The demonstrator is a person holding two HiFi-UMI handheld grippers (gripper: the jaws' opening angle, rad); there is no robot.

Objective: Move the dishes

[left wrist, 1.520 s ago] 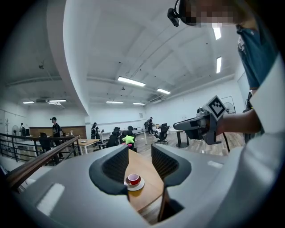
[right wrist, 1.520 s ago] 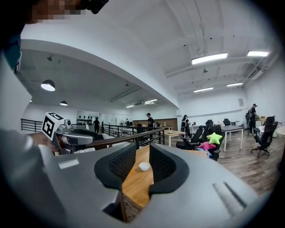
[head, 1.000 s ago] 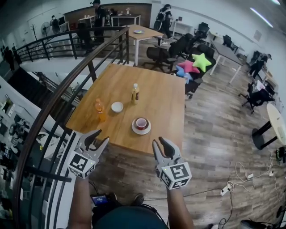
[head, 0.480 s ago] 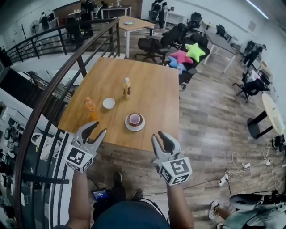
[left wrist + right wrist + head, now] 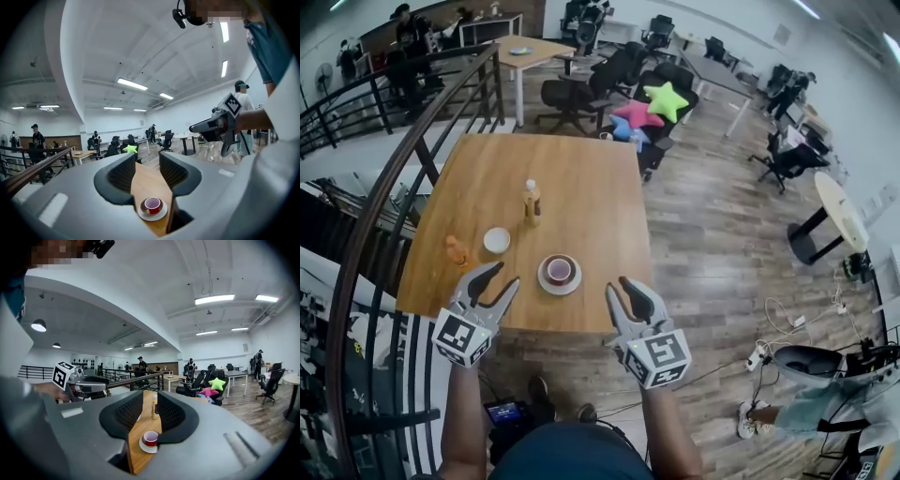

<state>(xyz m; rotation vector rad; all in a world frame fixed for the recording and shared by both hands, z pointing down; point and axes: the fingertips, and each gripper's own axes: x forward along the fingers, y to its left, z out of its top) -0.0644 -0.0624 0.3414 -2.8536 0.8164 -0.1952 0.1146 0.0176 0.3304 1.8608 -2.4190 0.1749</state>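
Note:
A red cup (image 5: 559, 270) stands on a white saucer (image 5: 560, 282) near the front edge of the wooden table (image 5: 581, 187); the cup (image 5: 152, 204) shows between the left jaws, and the cup (image 5: 150, 438) also between the right jaws. A small white bowl (image 5: 497, 240) lies left of the saucer. My left gripper (image 5: 495, 282) hangs open at the table's front left edge with nothing in it. My right gripper (image 5: 623, 292) is open and empty just off the front edge, right of the saucer.
A yellow-labelled bottle (image 5: 531, 202) stands behind the saucer and an orange bottle (image 5: 456, 251) near the left edge. A dark railing (image 5: 394, 178) runs along the table's left side. Office chairs with star cushions (image 5: 647, 103) are behind the table. A person (image 5: 806, 394) stands at right.
The view has moved closer to the table. Both grippers have come up to its front edge, still open and empty. The dishes have not moved.

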